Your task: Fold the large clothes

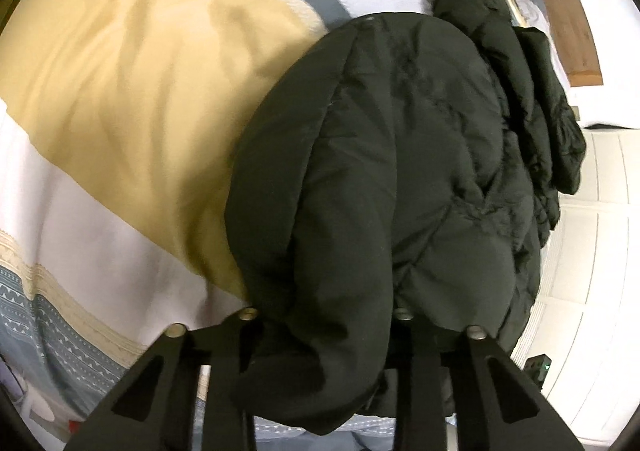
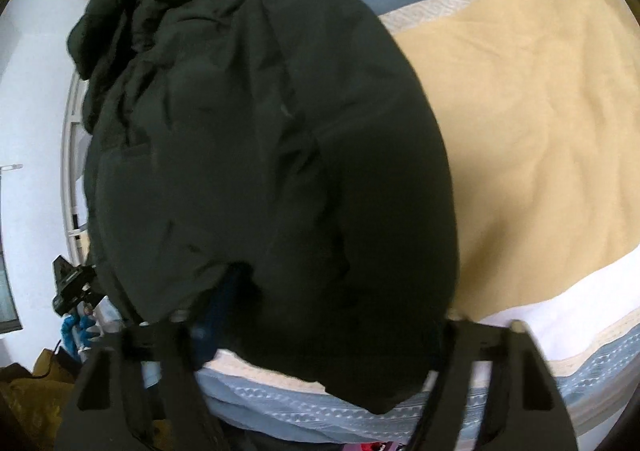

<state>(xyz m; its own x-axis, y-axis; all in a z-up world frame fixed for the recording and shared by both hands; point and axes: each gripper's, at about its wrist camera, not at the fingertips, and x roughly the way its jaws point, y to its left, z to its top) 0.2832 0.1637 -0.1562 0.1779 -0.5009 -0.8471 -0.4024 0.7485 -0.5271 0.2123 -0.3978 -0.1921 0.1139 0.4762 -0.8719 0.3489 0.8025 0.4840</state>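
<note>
A black puffer jacket [image 1: 400,151] lies in a heap along the edge of a bed, and the right wrist view shows it [image 2: 260,111] from the other side. My left gripper [image 1: 324,315] points down at the near end, and a thick fold of the jacket fills the gap between its fingers, so it is shut on the fold. My right gripper [image 2: 316,323] straddles the jacket's hem, where a strip of blue lining shows. The fabric hides its fingertips, so the grip is unclear.
The bedspread [image 1: 120,71] has yellow, white and grey-blue bands. A wooden headboard [image 1: 560,11] stands at the far end. White panelled furniture [image 1: 600,211] is beside the bed. At the left of the right wrist view are a hand in a blue glove [image 2: 80,327] and yellow cloth [image 2: 24,391].
</note>
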